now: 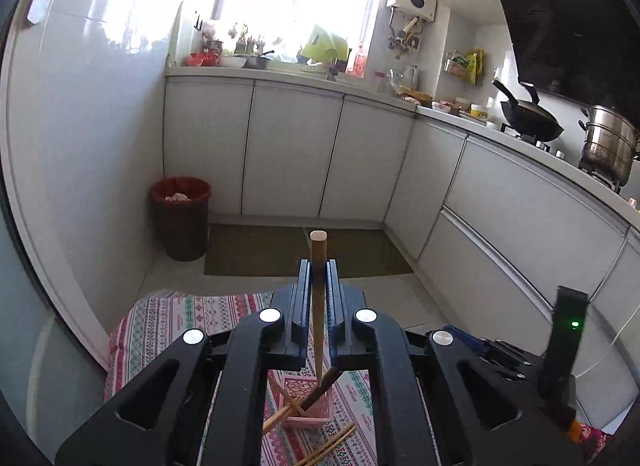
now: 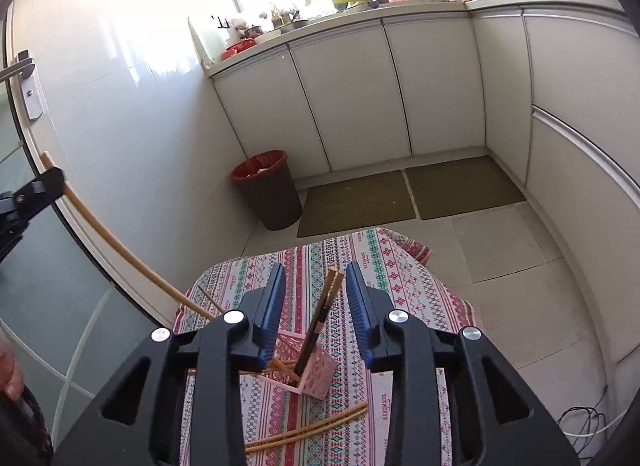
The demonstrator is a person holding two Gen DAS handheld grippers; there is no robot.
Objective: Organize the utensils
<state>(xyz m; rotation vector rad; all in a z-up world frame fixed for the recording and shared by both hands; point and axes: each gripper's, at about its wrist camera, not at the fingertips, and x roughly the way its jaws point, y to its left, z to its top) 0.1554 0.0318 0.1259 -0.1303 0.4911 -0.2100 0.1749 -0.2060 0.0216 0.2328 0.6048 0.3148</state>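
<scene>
Between the left gripper's [image 1: 319,266] pressed jaws a long chopstick [image 1: 318,306] is pinched, its tip just above the pink holder [image 2: 310,376] on the counter [image 2: 400,286]. Ahead of the right gripper's [image 2: 316,286] spread, empty jaws, dark chopsticks [image 2: 320,318] already stand there. Insertion looks underway; next calls for lowering the tip inside, then releasing.

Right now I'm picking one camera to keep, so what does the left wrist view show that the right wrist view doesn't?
Only the left wrist view shows the stove with a wok and a steel pot, and the left tongs shut on a chopstick seen end-on. Only the right wrist view shows the open right tongs and that chopstick's whole length. Both show the pink holder with chopsticks in it, the loose pair on the cloth, and the red-lined bin.
</scene>
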